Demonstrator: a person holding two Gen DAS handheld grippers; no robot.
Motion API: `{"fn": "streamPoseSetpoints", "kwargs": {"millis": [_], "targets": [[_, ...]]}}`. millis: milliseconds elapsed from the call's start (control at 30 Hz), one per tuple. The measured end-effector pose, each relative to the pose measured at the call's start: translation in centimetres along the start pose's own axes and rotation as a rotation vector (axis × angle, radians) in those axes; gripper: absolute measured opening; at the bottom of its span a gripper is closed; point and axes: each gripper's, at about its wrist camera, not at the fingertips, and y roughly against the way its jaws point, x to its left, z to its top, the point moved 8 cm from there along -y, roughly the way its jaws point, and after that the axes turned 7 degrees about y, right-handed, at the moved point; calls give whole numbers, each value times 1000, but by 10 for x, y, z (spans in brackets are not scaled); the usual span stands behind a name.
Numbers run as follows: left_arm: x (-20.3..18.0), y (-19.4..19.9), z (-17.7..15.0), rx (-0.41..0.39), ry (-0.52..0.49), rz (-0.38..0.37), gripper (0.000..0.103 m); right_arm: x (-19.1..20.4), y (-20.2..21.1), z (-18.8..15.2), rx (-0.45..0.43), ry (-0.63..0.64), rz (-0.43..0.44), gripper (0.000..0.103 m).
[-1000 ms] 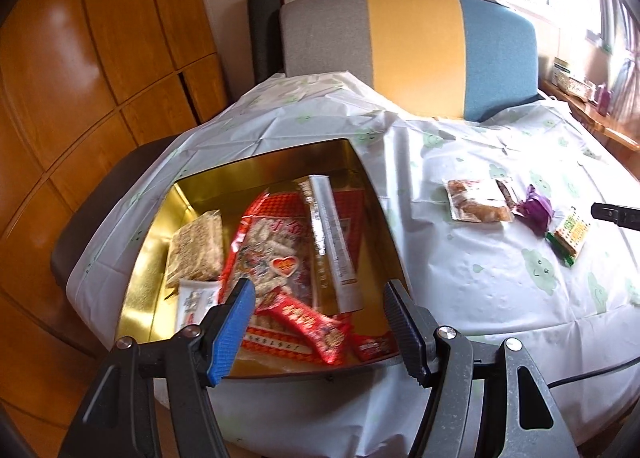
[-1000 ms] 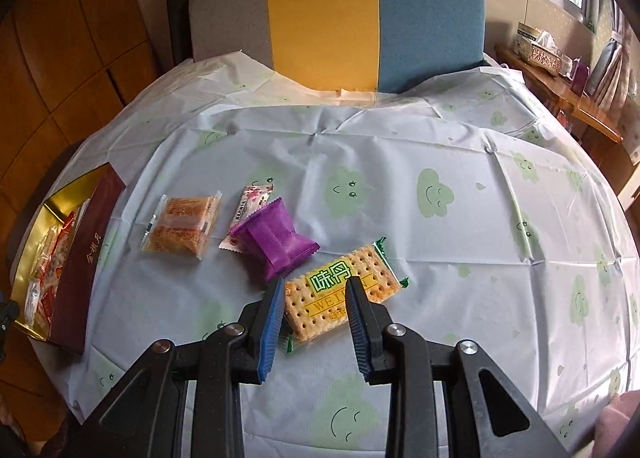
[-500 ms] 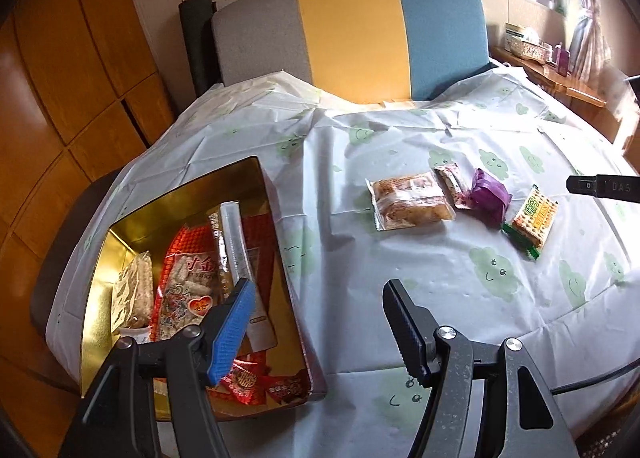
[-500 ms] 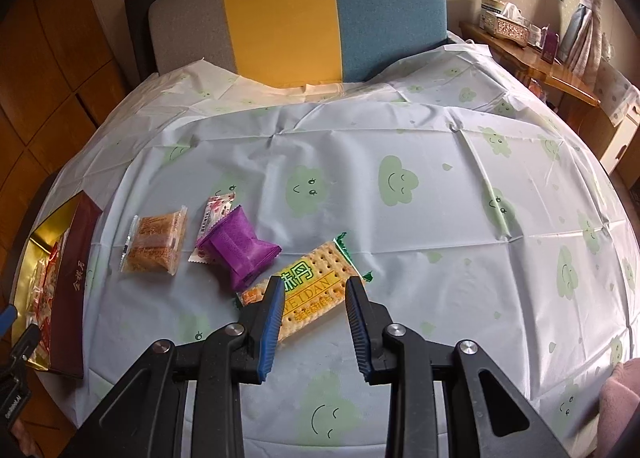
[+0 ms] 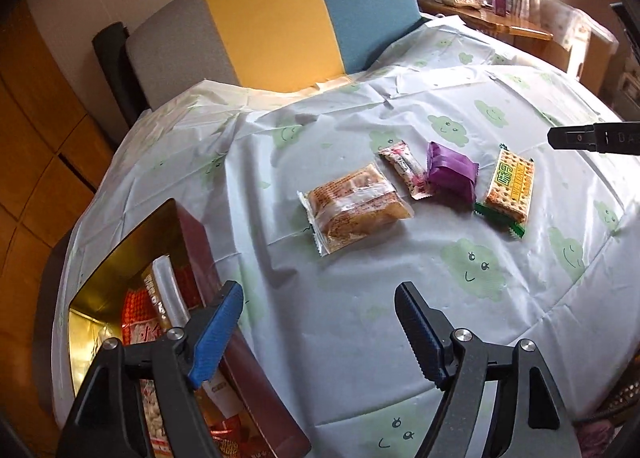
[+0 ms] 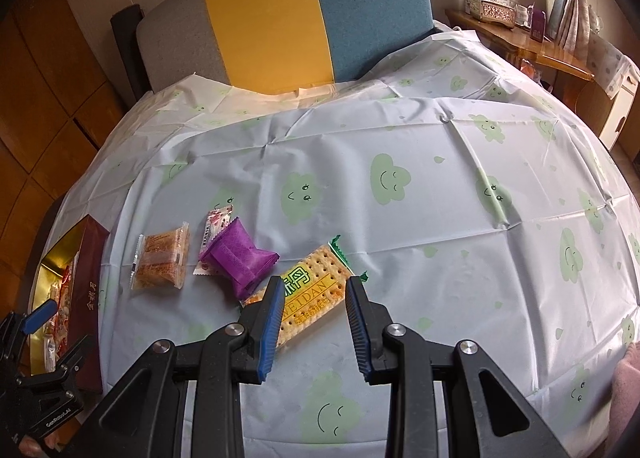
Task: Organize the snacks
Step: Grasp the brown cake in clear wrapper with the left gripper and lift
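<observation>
Several snacks lie in a row on the cloud-print tablecloth [image 5: 472, 274]: a clear-wrapped orange cake [image 5: 354, 210] [image 6: 162, 260], a thin pink stick pack [image 5: 406, 168] [image 6: 216, 226], a purple packet [image 5: 450, 172] [image 6: 240, 260] and a yellow-green cracker pack [image 5: 510, 188] [image 6: 308, 292]. A gold-lined box [image 5: 112, 278] [image 6: 90, 286] at the table's left edge holds several snacks. My left gripper [image 5: 318, 328] is open and empty, over the tablecloth beside the box. My right gripper [image 6: 312, 320] is open, its jaws either side of the cracker pack's near end.
A grey, yellow and blue chair back [image 5: 280, 14] stands behind the table. Wooden cabinets [image 5: 36, 130] are at the left. A side shelf with a tissue box [image 6: 494, 6] is at the back right. The left gripper's body [image 6: 36, 370] shows low left in the right wrist view.
My left gripper swung right, from above the box to over the tablecloth, facing the row of snacks. My right gripper moved forward over the cracker pack and stayed open.
</observation>
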Motion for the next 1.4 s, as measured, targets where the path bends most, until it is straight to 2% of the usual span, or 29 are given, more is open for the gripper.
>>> {"fn": "streamPoseSetpoints", "kwargs": {"millis": [267, 433, 667, 900, 1033, 1167, 1233, 1400], "targets": [[-18, -42, 25, 80, -169, -66, 83, 0, 0, 0, 2, -8, 13, 32], [-22, -71, 38, 113, -232, -47, 83, -1, -2, -1, 13, -18, 22, 32], [-26, -96, 51, 126, -311, -61, 83, 2, -6, -4, 35, -21, 42, 32], [-46, -107, 57, 124, -364, -118, 83, 4, -11, -6, 53, -29, 57, 32], [-58, -110, 58, 143, -346, -163, 80, 3, -14, -8, 66, -43, 65, 32], [-61, -107, 56, 130, -313, -161, 75, -1, -16, -10, 77, -66, 68, 32], [-57, -104, 56, 119, -272, -140, 58, -1, -15, -9, 73, -83, 86, 32], [-55, -96, 50, 139, -174, -150, 57, 6, -10, -8, 63, -117, 162, 32]]}}
